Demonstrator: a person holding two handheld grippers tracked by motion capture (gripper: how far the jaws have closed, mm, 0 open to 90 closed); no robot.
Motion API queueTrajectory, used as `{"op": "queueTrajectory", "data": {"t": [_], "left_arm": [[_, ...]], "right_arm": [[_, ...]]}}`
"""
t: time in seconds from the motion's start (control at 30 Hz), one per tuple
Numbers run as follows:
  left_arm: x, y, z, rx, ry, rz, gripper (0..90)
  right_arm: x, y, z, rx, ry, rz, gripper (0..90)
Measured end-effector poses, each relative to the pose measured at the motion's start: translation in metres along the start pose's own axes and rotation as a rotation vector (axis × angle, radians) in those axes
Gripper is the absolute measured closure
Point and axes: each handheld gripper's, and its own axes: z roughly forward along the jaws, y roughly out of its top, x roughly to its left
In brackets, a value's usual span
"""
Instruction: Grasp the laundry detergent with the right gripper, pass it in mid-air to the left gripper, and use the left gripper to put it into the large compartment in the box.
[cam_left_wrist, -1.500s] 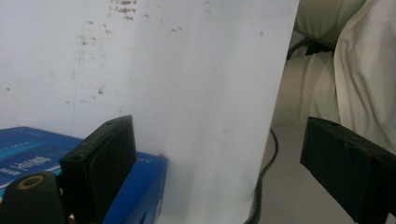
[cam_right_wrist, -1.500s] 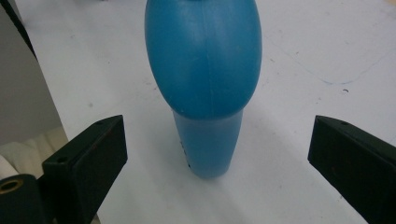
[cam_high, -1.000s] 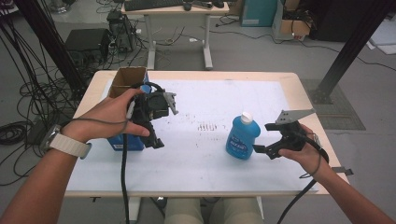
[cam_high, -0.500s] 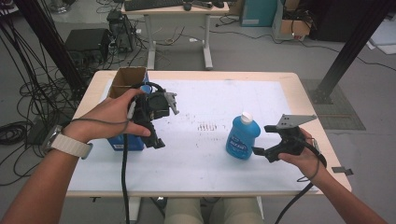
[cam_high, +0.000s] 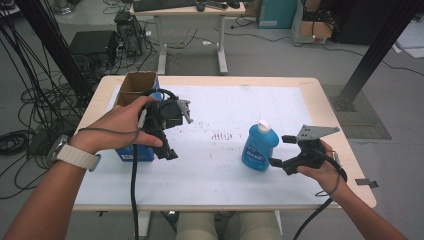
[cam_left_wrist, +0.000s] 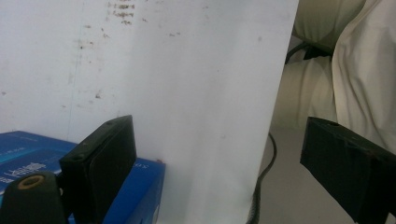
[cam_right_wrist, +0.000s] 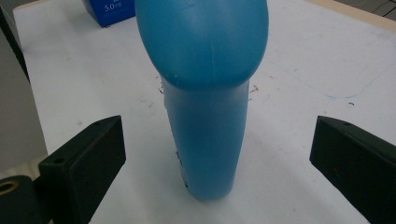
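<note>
My right hand-held gripper has its jaws spread, just beside an upright blue plastic bottle with a white cap on the white surface. My left hand-held gripper, also spread, hovers over a blue cardboard box. An open brown carton sits farther back.

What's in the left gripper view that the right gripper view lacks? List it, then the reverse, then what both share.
Left gripper view: the table edge, the person's pale trousers and a cable. Right gripper view: a blue bottle standing between the right gripper's open fingers, untouched. Both: the white tabletop, the blue box and two black fingers set wide apart.
</note>
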Motion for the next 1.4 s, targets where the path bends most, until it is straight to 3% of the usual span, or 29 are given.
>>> {"op": "queueTrajectory", "data": {"t": [1.4], "left_arm": [[0.0007, -0.0029, -0.0015, -0.002, 0.005, -0.008, 10.9]], "right_arm": [[-0.0003, 0.0026, 0.001, 0.0, 0.01, -0.007, 4.7]]}}
